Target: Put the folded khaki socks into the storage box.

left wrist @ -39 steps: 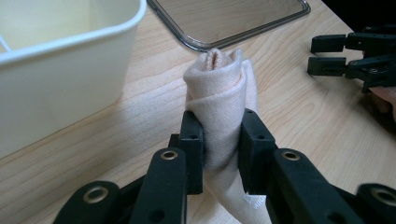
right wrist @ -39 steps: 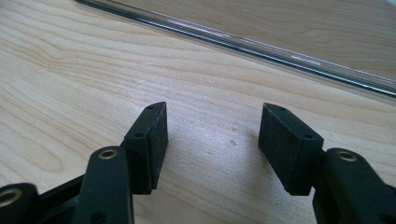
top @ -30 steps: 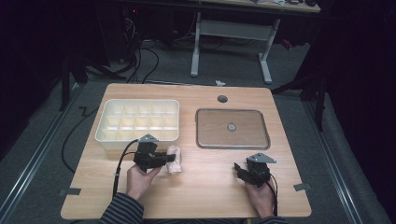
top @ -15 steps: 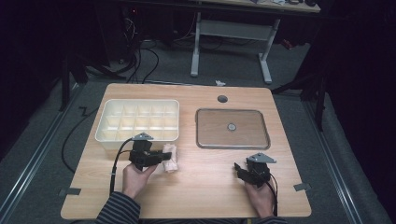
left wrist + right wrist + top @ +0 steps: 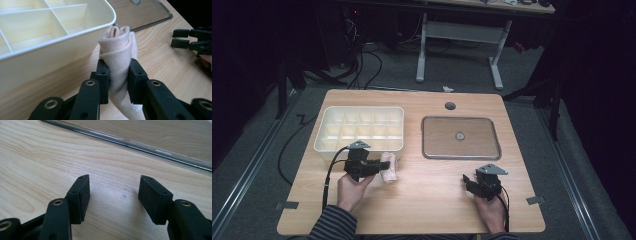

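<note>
Two pads of the left gripper (image 5: 117,82) are pressed onto a rolled beige cloth (image 5: 118,48) at centre frame, just beside the cream divided tray (image 5: 50,47) at upper left. At the high view's lower right, the right gripper (image 5: 473,184) is held spread over bare table (image 5: 432,200).

Rolled cloth (image 5: 117,50) lower end (past the claw) is cut off.
</note>
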`<state>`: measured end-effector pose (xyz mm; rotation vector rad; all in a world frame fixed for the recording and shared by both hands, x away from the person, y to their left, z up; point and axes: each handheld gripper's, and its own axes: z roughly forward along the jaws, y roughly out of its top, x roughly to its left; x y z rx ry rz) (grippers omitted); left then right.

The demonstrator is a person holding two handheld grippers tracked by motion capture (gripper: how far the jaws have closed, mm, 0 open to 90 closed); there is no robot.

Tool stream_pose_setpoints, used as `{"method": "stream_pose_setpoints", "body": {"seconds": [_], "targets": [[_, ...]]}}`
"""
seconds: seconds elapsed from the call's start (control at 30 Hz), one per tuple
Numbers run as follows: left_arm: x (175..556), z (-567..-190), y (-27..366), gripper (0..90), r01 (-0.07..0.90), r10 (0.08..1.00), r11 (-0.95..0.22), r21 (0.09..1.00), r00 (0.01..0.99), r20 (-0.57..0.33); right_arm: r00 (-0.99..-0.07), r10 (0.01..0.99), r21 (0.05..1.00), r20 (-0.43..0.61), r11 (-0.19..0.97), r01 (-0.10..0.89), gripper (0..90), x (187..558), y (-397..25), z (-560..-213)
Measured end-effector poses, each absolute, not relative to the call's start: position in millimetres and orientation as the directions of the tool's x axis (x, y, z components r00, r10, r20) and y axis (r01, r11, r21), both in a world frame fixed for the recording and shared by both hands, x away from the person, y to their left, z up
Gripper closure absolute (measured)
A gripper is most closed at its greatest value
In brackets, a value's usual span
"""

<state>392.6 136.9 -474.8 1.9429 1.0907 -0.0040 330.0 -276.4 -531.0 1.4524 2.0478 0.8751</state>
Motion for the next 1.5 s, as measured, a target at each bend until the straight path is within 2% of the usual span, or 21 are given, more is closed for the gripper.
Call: {"method": "stream_pose_setpoints", "body": {"seconds": [0.27, 0.33, 0.7, 1.5], "targets": [[395, -467, 147, 74.4, 0.689, 0.707, -0.214, 0.692, 0.598, -0.377, -0.323, 0.946, 0.732, -0.018, 0.232, 0.641, 42.6, 330, -276, -531], [394, -463, 151, 74.3, 0.683, 0.722, -0.232, 0.692, 0.598, -0.347, -0.324, 0.946, 0.732, -0.019, 0.234, 0.640, 42.7, 330, -276, -531], [391, -456, 162, 74.4, 0.682, 0.733, -0.200, 0.703, 0.581, -0.354, -0.321, 0.947, 0.733, -0.020, 0.233, 0.640, 42.6, 331, -276, -531], [392, -441, 186, 74.4, 0.658, 0.767, -0.204, 0.725, 0.568, -0.299, -0.325, 0.946, 0.732, -0.019, 0.235, 0.639, 42.5, 331, -276, -531]]}}
